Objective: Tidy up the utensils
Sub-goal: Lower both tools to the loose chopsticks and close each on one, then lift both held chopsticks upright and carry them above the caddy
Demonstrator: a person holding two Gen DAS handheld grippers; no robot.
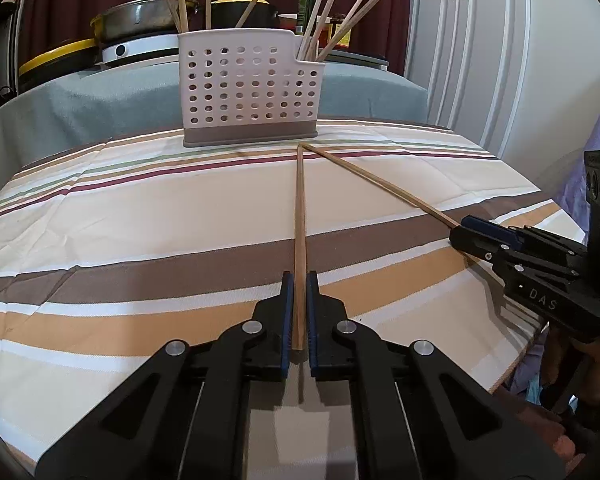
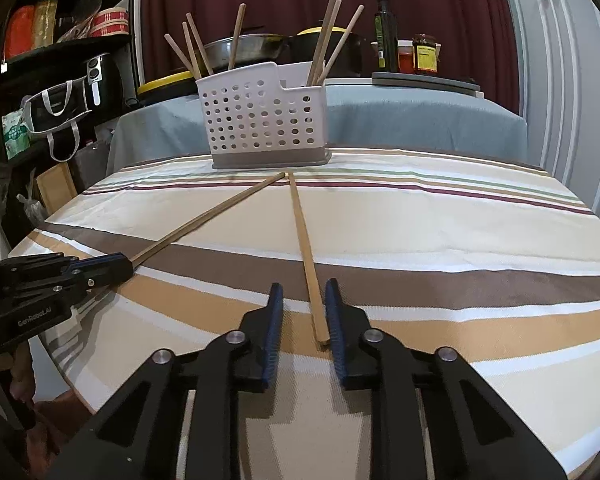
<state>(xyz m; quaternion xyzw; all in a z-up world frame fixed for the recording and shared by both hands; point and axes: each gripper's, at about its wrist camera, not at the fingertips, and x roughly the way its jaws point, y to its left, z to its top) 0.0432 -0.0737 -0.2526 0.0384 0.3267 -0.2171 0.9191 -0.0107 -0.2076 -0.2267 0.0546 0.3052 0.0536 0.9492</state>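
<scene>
Striped cloth covers the table (image 1: 140, 216); the left gripper (image 1: 298, 316) is nearly closed around a stiff, light chopstick (image 1: 300, 216) pointing toward the perforated caddy (image 1: 252, 92). From the right wrist, the right gripper (image 2: 300, 320), jaws apart, straddles another chopstick's (image 2: 304, 240) near end, a sensible hold.

The left gripper (image 1: 298, 312) fills the lower centre of its own view, blue-padded jaws nearly closed around a thin stick. The right gripper (image 2: 302, 316), lower centre of its view, has jaws parted wider, the stick touching only its right pad.
</scene>
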